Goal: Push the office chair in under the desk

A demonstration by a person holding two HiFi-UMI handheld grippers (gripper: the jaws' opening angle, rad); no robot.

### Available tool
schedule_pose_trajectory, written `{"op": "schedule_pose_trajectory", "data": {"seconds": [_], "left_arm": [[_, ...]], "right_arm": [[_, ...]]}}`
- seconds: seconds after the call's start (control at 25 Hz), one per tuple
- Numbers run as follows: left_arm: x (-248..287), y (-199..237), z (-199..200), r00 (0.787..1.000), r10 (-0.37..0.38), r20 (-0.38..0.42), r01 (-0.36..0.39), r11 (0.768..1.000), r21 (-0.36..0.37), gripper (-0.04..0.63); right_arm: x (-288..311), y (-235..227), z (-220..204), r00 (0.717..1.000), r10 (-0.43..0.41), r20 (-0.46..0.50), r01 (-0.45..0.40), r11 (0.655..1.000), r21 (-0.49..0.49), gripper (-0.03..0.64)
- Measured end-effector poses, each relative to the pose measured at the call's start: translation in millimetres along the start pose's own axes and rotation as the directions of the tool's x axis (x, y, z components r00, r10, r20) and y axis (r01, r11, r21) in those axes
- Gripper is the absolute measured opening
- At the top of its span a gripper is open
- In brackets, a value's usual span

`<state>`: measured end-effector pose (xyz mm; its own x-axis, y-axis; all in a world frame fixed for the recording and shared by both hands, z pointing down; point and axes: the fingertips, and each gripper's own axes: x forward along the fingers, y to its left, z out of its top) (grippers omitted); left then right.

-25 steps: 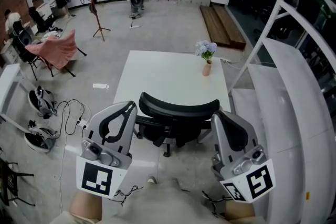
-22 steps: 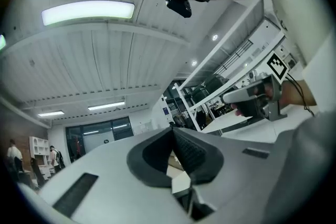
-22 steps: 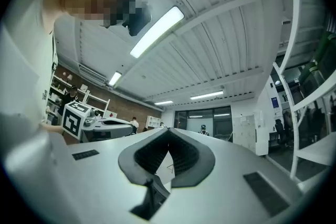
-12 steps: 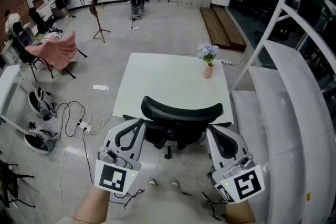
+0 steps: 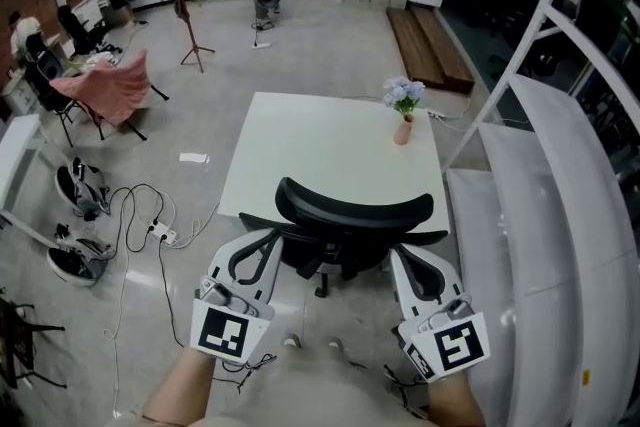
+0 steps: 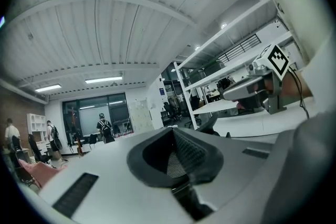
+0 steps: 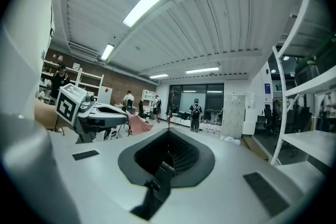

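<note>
Now your left gripper (image 5: 268, 240) and right gripper (image 5: 400, 257), jaws together and empty, have sunk lower, flanking the office chair (image 5: 355, 213); the desk (image 5: 320, 150) lies just beyond it.

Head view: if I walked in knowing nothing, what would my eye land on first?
A black office chair stands at the near edge of a white desk, which has a small vase of flowers at its far right corner. At the bottom of the picture, the grey left tongs and right tongs, both shut and each carrying a cube with square markers, point towards the chair from either side.
</note>
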<state>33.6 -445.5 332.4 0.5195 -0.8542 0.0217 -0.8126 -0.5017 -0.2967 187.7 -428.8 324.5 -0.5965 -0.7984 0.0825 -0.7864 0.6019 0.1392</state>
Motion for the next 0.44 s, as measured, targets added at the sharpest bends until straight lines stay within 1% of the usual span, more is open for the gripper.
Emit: {"op": "schedule_pose_trajectory", "data": {"seconds": [0.08,0.2,0.44], "left_arm": [[-2,2,0,1.0,0.0,0.001,0.0,1.0,0.004,0.008],[-5,5,3,1.0,0.002,0.003,-0.002,1.0,0.03,0.008],[-7,10,4,1.0,0.004,0.003,-0.004,0.999,0.037,0.008]], "right_arm": [[2,0,2,1.0,-0.004,0.006,0.004,1.0,-0.009,0.005],[5,1,4,1.0,-0.007,0.006,0.007,1.0,-0.023,0.005],[11,1,2,1.0,-0.008,-0.003,0.008,1.0,-0.03,0.005]]}}
